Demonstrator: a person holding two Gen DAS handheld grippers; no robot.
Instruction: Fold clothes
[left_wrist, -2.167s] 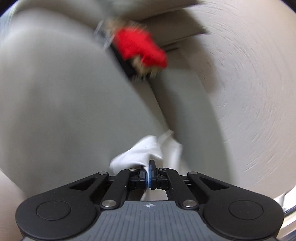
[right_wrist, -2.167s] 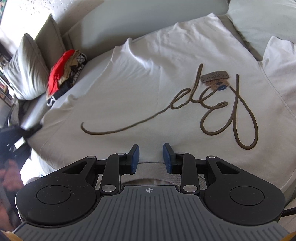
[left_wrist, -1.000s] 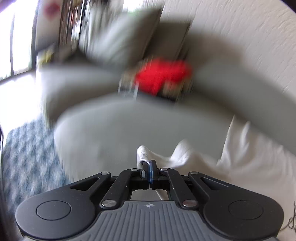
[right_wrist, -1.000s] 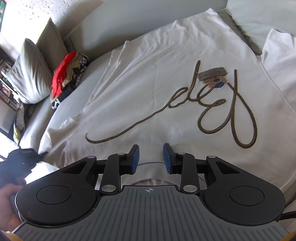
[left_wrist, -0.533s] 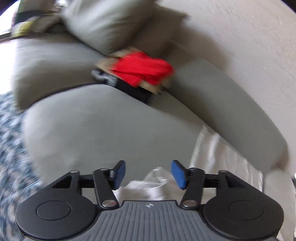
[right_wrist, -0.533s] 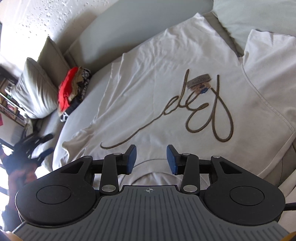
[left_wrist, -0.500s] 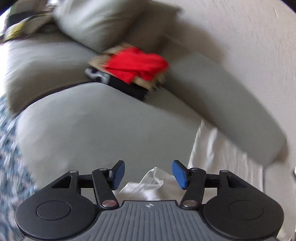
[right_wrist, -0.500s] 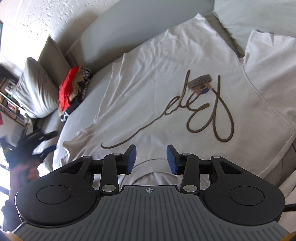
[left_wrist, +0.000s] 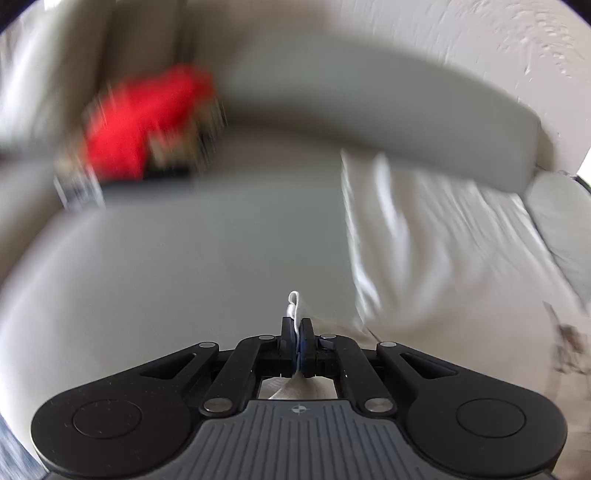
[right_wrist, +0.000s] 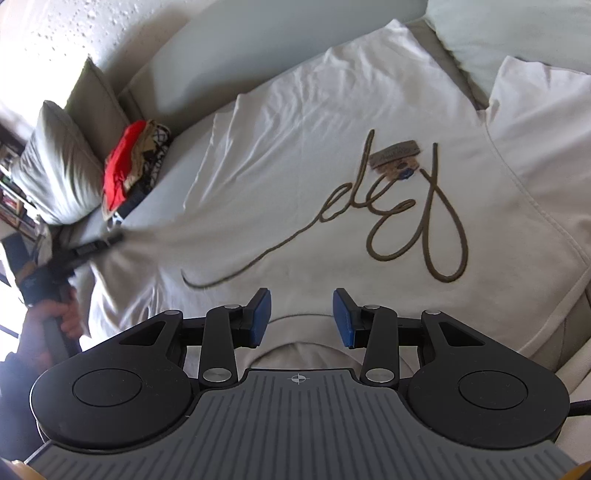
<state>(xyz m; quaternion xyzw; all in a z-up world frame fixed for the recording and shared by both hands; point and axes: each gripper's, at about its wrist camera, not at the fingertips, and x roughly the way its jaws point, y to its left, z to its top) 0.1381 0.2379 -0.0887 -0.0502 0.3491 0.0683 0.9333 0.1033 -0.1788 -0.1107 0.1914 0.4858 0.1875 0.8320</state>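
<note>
Bright daylight; left view motion-blurred, right sharp, fisheye-bent edges.

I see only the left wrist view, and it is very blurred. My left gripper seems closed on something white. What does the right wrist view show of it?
Observer: The left gripper pinches the left edge of the white T-shirt, which lies spread on the sofa.
Operator: Is the right gripper holding anything?
Observer: No. The right gripper is open and empty, above the shirt's near edge.
Operator: What is the dark mark at my right border?
Observer: It is brown looping script printed across the shirt front.
Operator: And the red blur?
Observer: A red garment on a pile of clothes beside a cushion.
</note>
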